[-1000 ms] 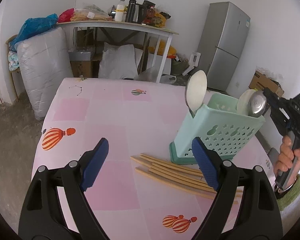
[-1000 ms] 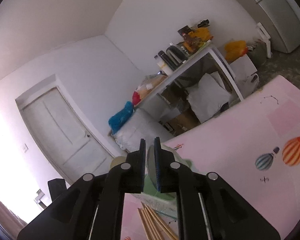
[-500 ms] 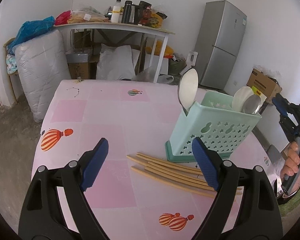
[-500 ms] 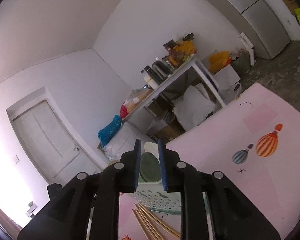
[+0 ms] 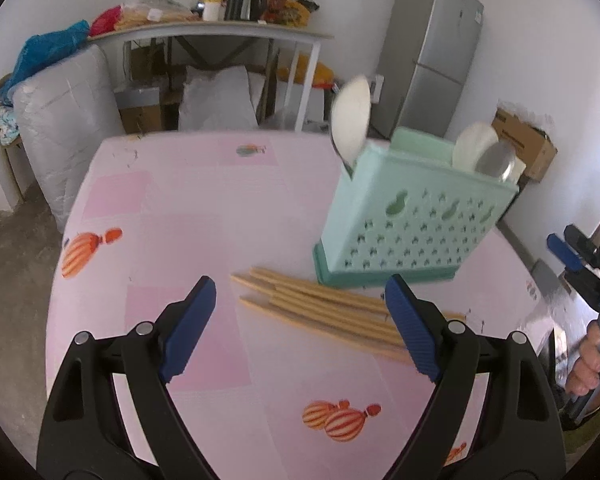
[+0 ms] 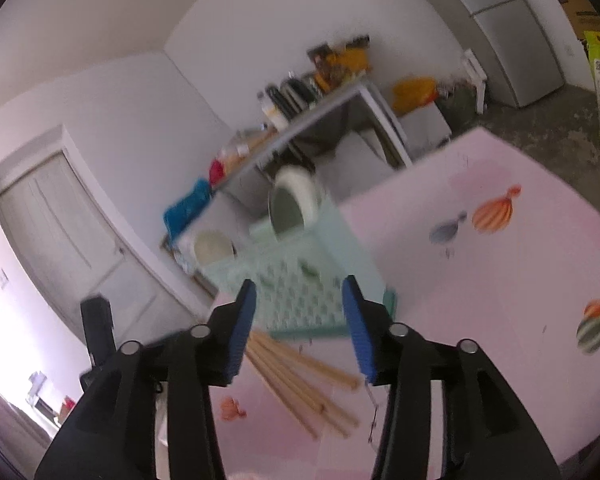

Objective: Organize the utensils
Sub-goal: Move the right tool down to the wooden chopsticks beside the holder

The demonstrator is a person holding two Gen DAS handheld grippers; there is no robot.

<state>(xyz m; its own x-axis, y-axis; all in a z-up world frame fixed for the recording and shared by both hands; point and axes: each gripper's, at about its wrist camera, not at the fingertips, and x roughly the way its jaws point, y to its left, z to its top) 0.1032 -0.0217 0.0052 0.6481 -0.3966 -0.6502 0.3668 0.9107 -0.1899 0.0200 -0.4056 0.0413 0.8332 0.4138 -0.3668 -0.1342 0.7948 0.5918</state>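
A mint-green utensil basket (image 5: 416, 216) stands on the pink balloon-print counter (image 5: 180, 208), toward its far right side in the left wrist view. One pale spoon (image 5: 352, 118) sticks up from the basket's left end; at the right end a white spoon (image 5: 470, 148) and a steel spoon (image 5: 496, 160) lean together. Just in front of the basket's base lies a loose bundle of wooden chopsticks (image 5: 320, 308), flat on the counter.

The left claw (image 5: 300, 328) hangs above the chopsticks with its blue pads spread wide and nothing between them. Only this view shows the right claw (image 5: 568, 252) from outside, off the counter's right edge, gripped by a hand (image 5: 588, 364).

The right wrist view, blurred, looks at the basket from its other end: the steel spoon's bowl faces the camera with the white one behind it. The right claw's jaws have just been opening and stand apart, empty, with the basket and chopstick ends beyond them. This view alone shows a white door (image 6: 60, 236).
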